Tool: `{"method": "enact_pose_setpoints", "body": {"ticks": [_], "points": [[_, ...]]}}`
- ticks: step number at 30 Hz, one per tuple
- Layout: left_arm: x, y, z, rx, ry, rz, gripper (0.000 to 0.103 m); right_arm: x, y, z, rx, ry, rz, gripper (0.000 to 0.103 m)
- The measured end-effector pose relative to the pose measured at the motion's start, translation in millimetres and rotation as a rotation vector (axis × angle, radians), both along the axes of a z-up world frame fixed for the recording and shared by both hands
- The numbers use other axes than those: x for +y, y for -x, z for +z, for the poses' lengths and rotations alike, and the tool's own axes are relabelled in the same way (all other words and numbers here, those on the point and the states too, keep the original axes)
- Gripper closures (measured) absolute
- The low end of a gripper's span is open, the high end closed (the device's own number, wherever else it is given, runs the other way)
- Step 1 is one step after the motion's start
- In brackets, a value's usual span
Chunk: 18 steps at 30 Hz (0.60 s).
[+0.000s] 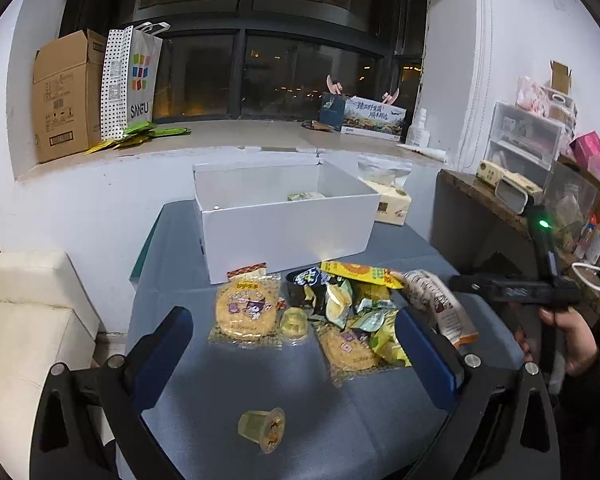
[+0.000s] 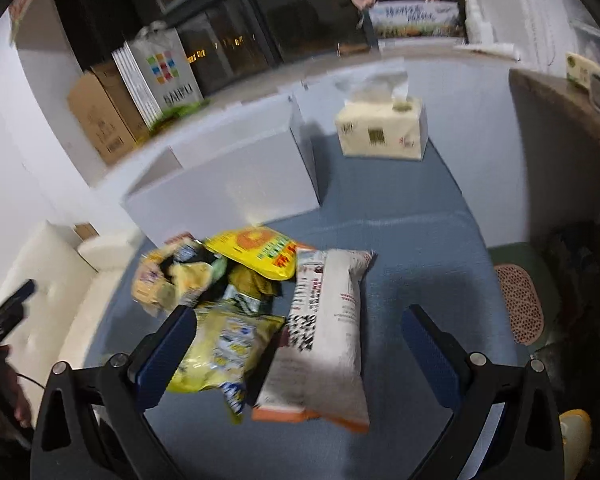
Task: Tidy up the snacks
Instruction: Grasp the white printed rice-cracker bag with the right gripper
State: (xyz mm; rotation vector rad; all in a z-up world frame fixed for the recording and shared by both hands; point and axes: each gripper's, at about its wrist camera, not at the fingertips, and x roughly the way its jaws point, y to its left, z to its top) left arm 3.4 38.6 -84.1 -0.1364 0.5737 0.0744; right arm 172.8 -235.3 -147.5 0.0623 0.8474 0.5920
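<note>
Jelly cup (image 1: 262,428) below L claw (image 1: 296,344) | white pkt (image 2: 328,328) betw R claw (image 2: 300,344) | both wide, empty

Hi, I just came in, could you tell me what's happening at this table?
A person holds two tongs over a blue table and is sorting snacks into a white box. Both the left tongs and right tongs are open and empty. The right pair hovers over a white snack bag. A pile of packets and a tipped jelly cup remain outside the box.
</note>
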Motion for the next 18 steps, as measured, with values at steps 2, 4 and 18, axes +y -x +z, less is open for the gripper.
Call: {"method": "enact_pose_setpoints", "body": {"ticks": [2, 4, 18], "points": [[-1.4, 0.6, -2.3, 0.008, -0.011, 0.002, 0.0, 10.7, -13.7, -9.1, 0.005, 0.053, -0.006, 0.0], [-1.3, 0.5, -4.4, 0.014, -0.015, -0.002, 0.0, 20.4, -28.1, -19.8, 0.029, 0.103, -0.006, 0.0], [-0.9, -2.5, -37.7, 0.122, -0.036, -0.051, 0.0, 25.0, -39.8, -49.4, 0.056, 0.236, -0.005, 0.066]]}}
